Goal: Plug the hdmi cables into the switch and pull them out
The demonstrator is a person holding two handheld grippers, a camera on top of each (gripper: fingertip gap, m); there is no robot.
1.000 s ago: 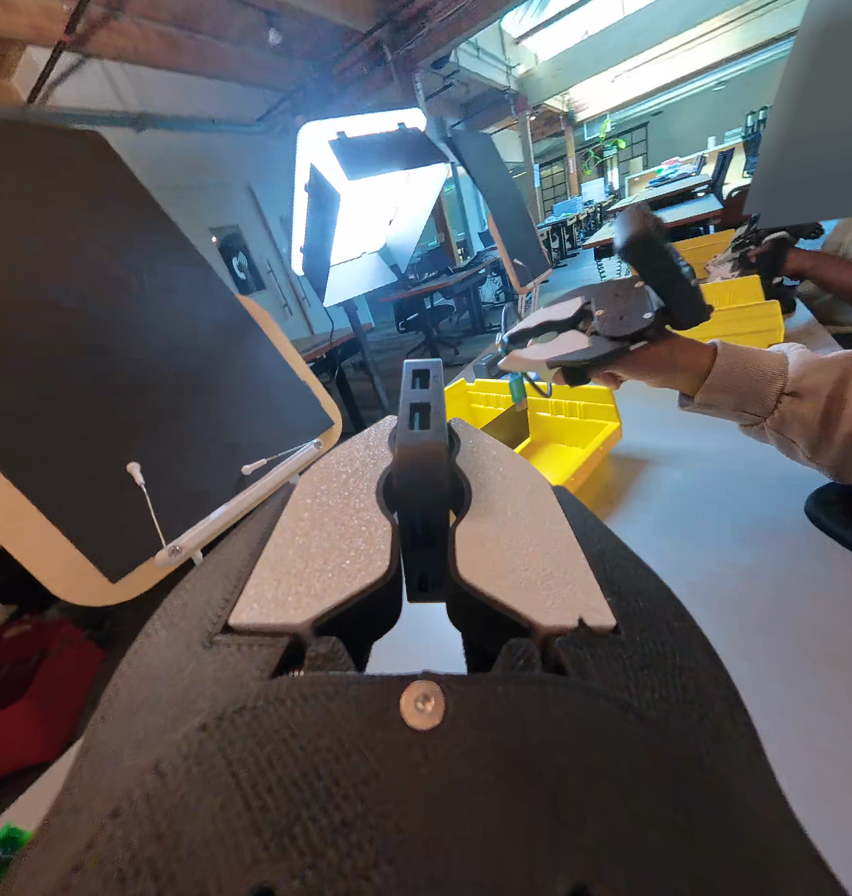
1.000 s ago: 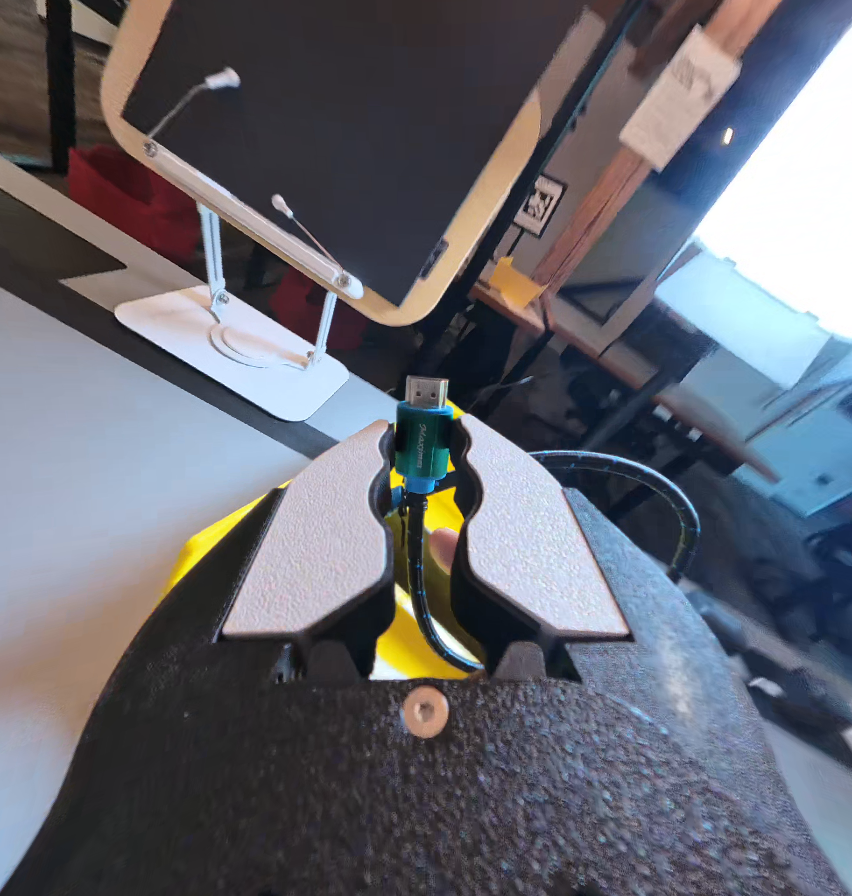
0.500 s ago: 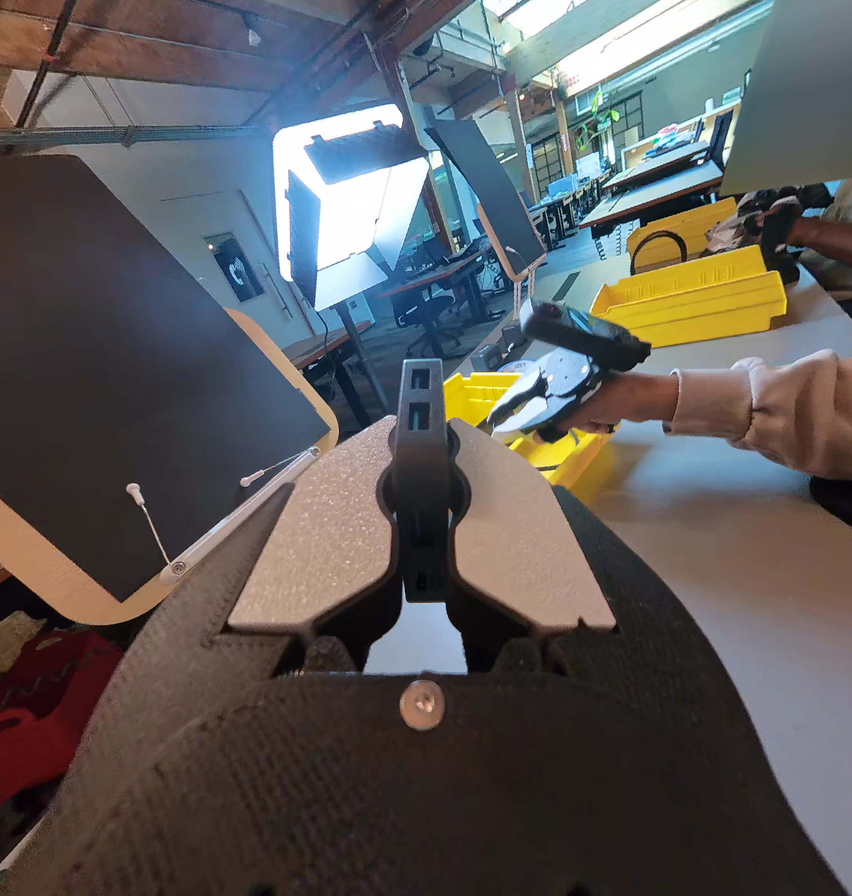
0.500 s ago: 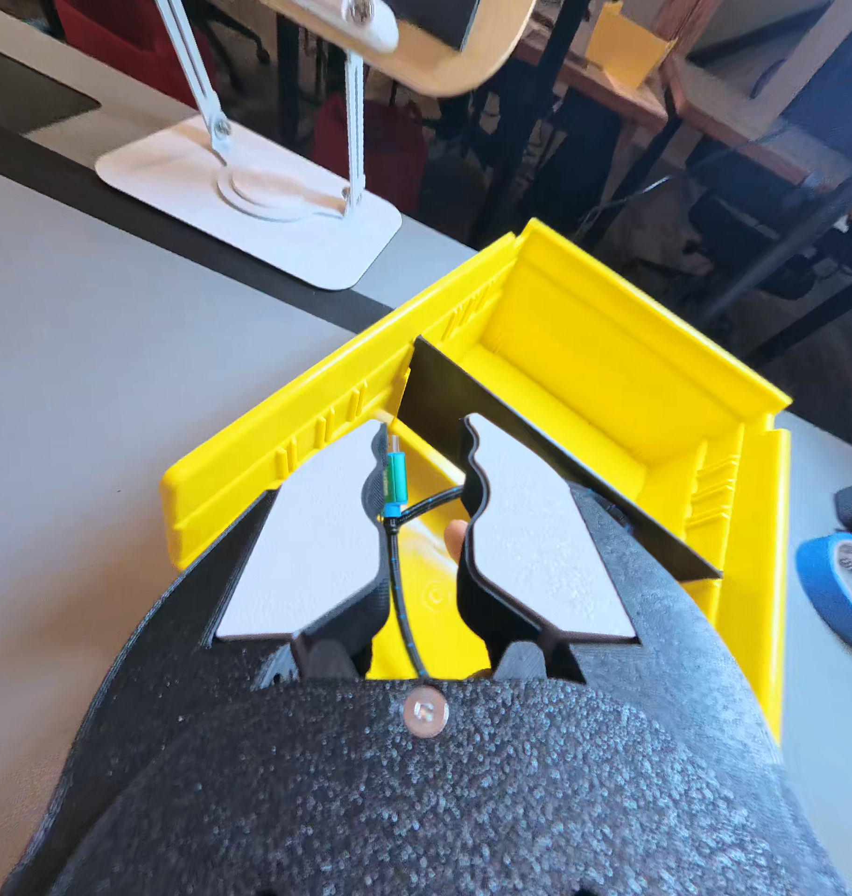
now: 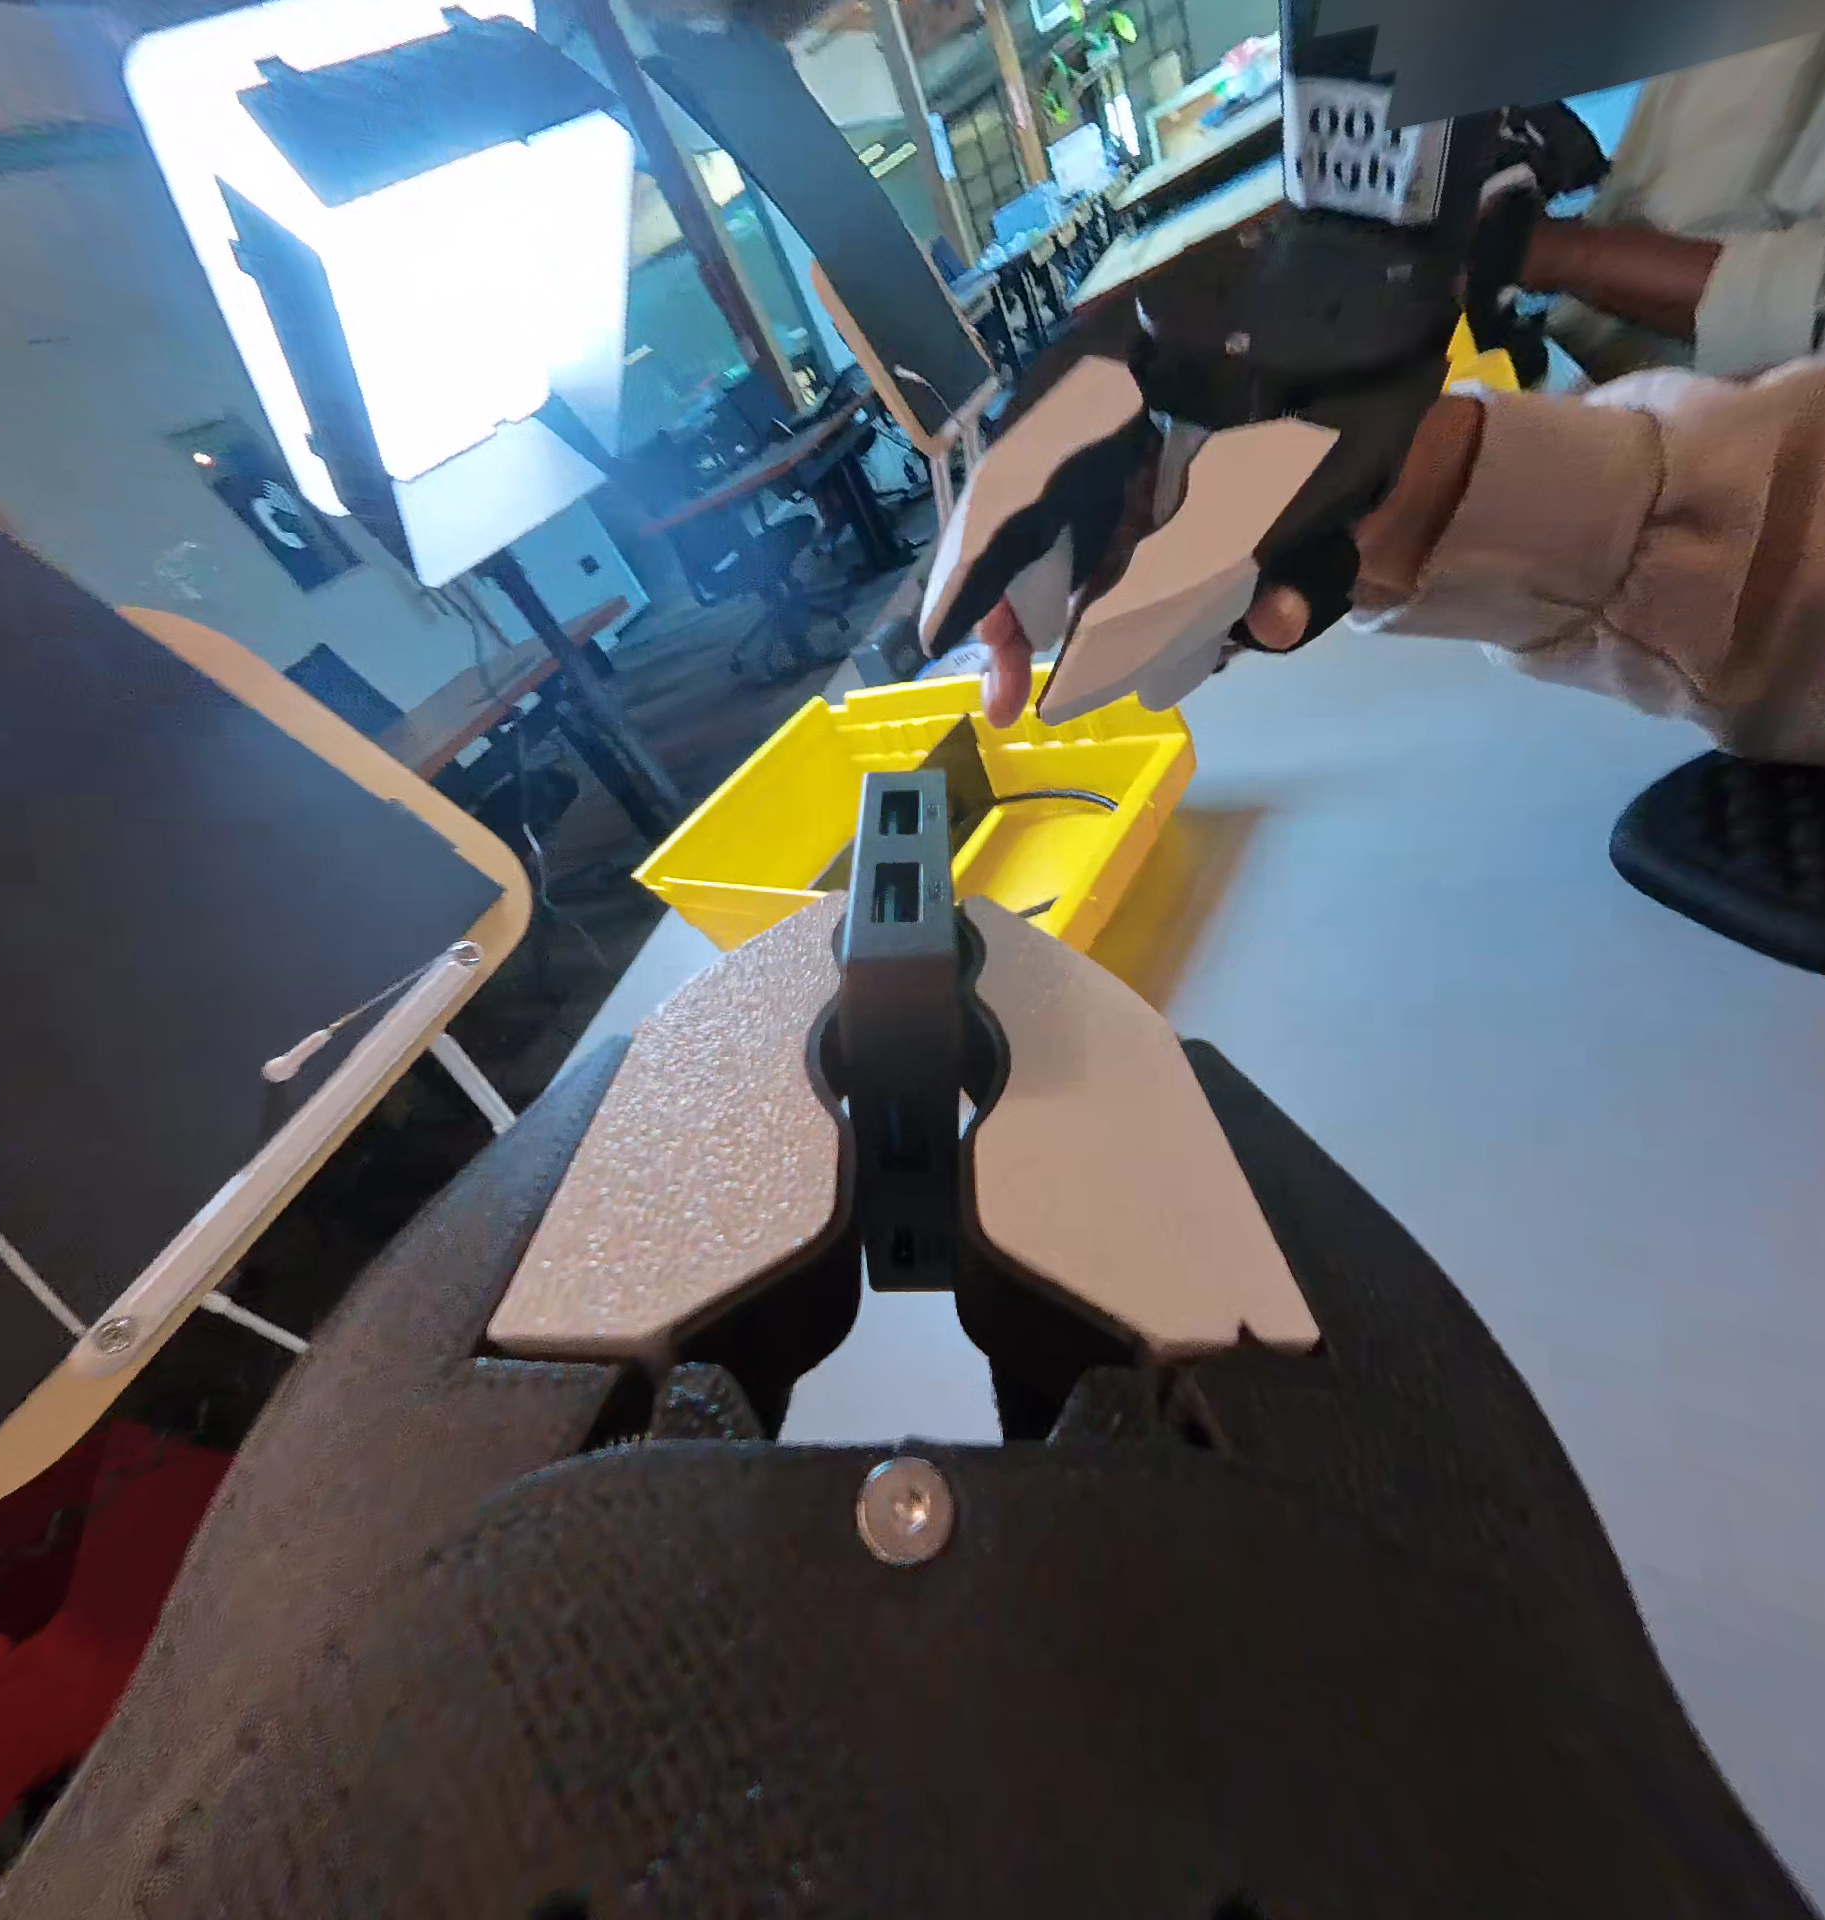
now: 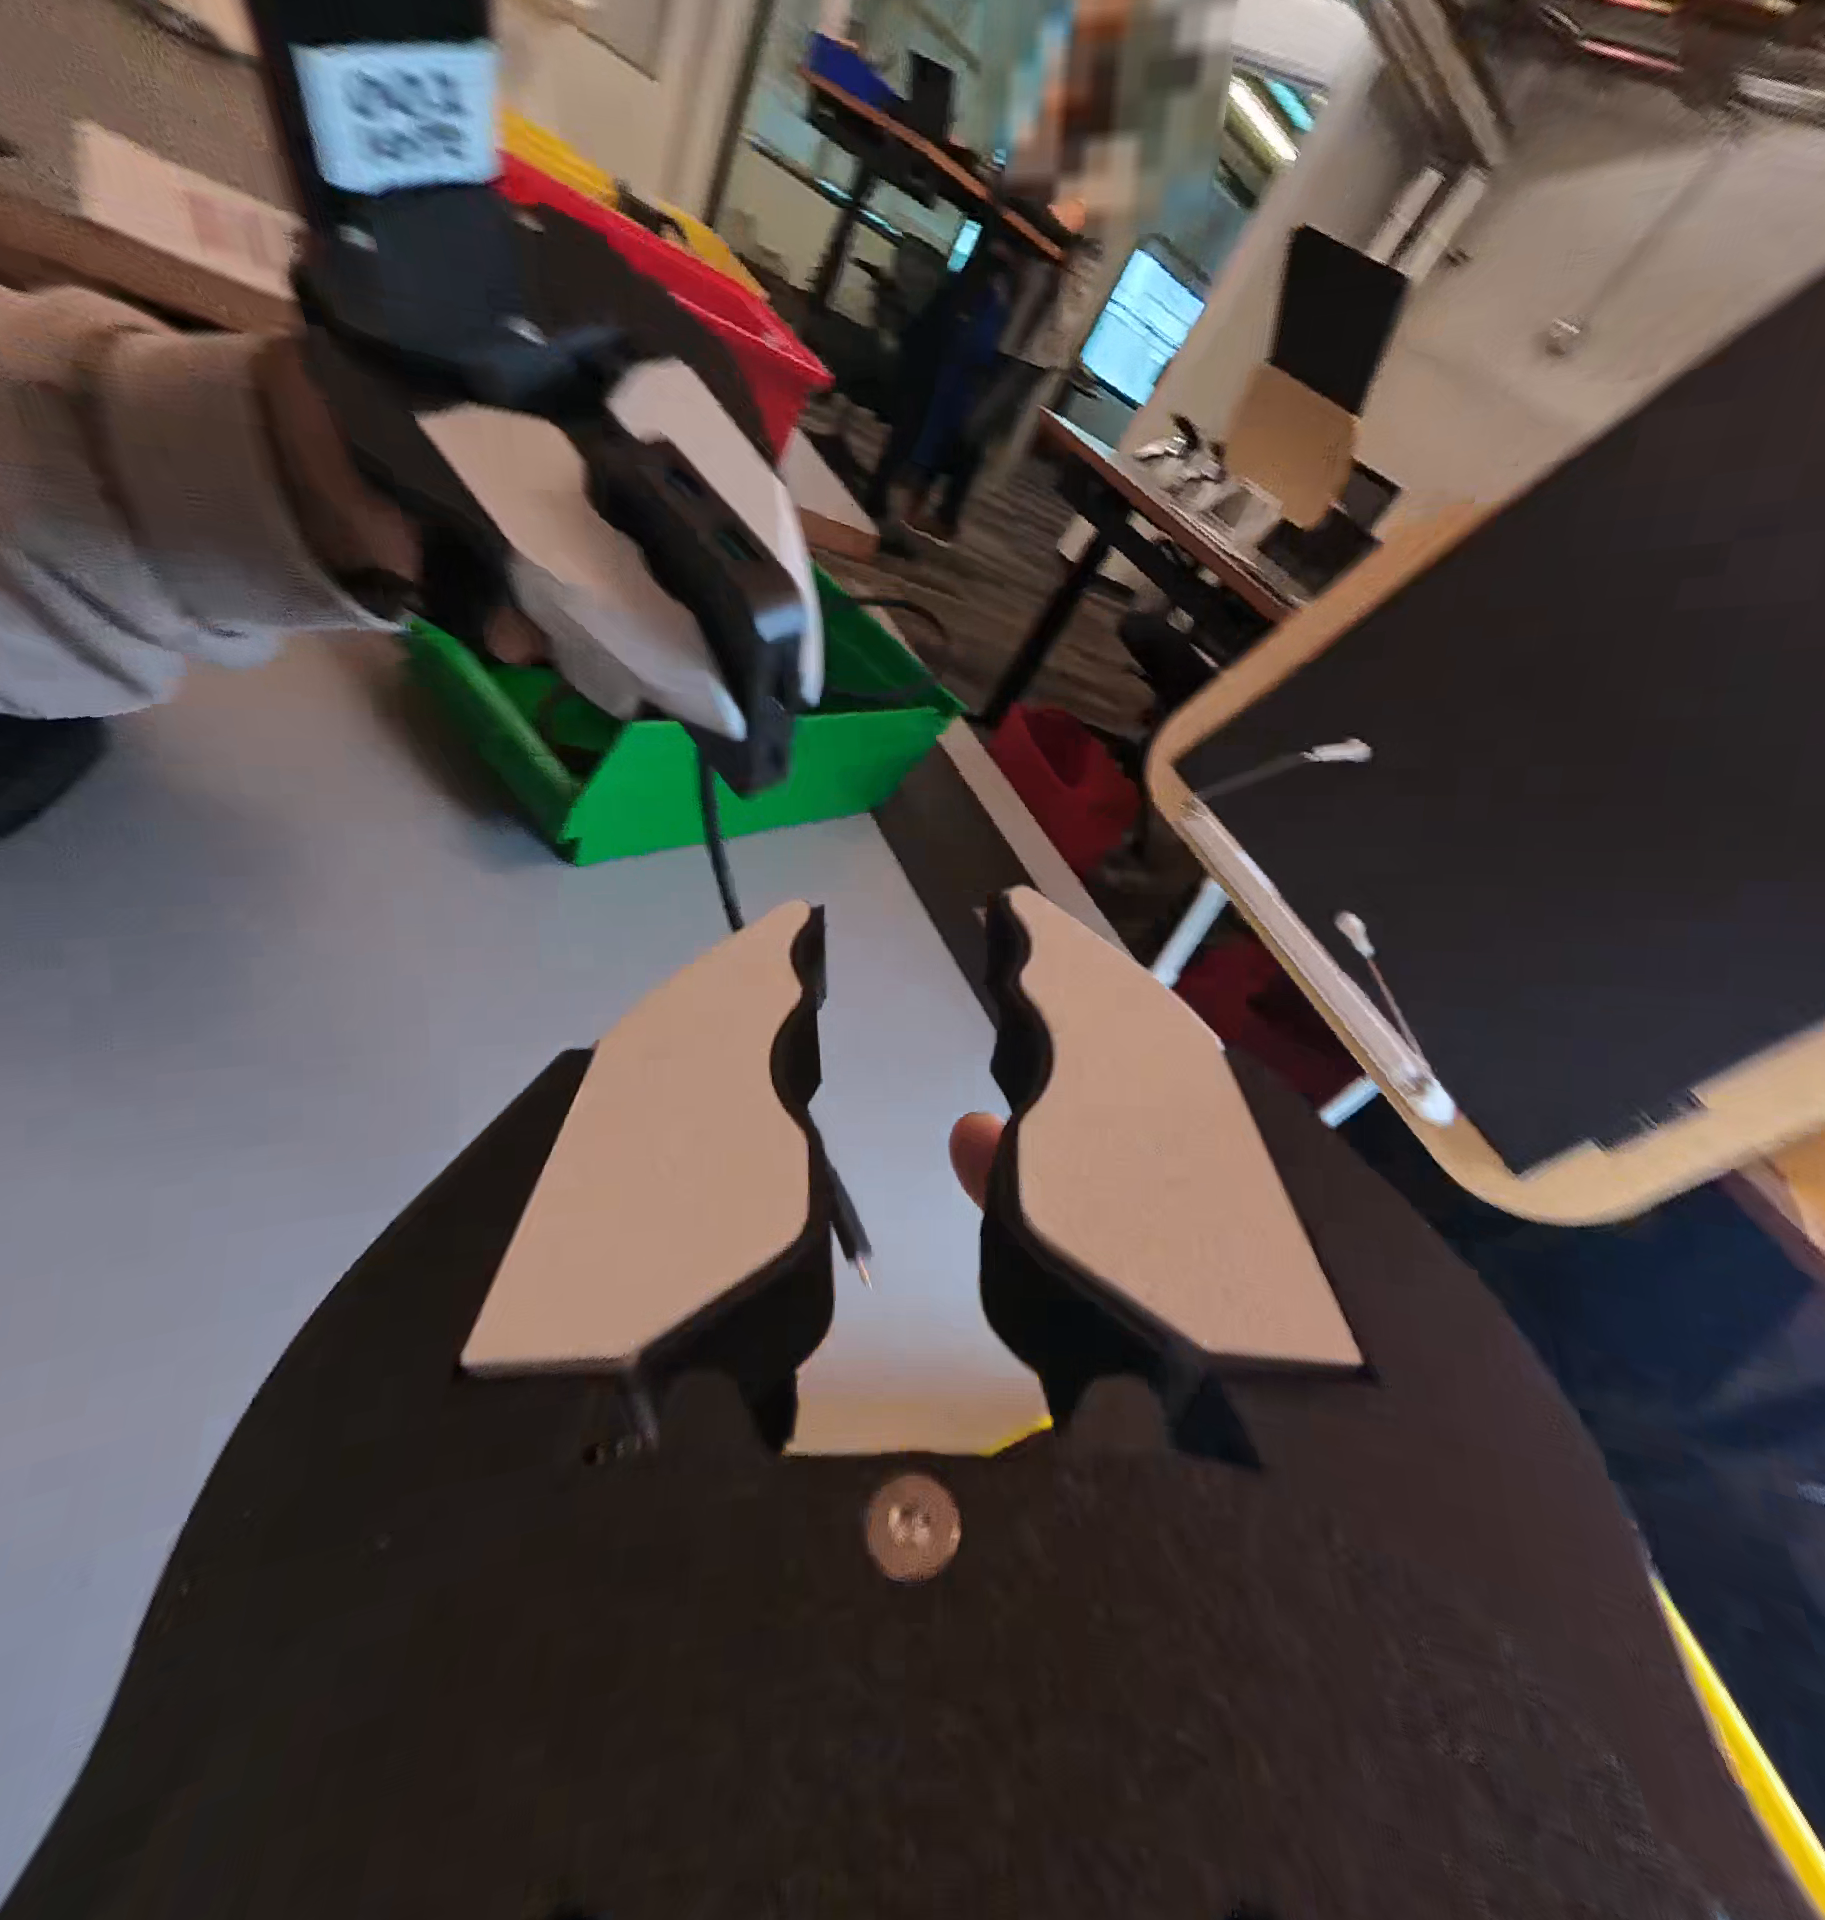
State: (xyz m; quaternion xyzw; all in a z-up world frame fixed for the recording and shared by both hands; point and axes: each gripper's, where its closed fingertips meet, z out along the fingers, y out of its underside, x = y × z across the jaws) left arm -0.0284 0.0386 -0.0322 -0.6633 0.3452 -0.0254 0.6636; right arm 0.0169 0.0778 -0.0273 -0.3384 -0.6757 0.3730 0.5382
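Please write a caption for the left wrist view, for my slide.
Left gripper clamps the black switch; right gripper hangs open above the yellow bin.

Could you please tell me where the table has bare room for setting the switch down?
The grey table is bare to the right of the yellow bin, up to the dark seat edge. In the right wrist view another bare stretch lies before the green bin. It is crowded over the yellow bin, where the open right claw hovers. The left claw holds the switch.
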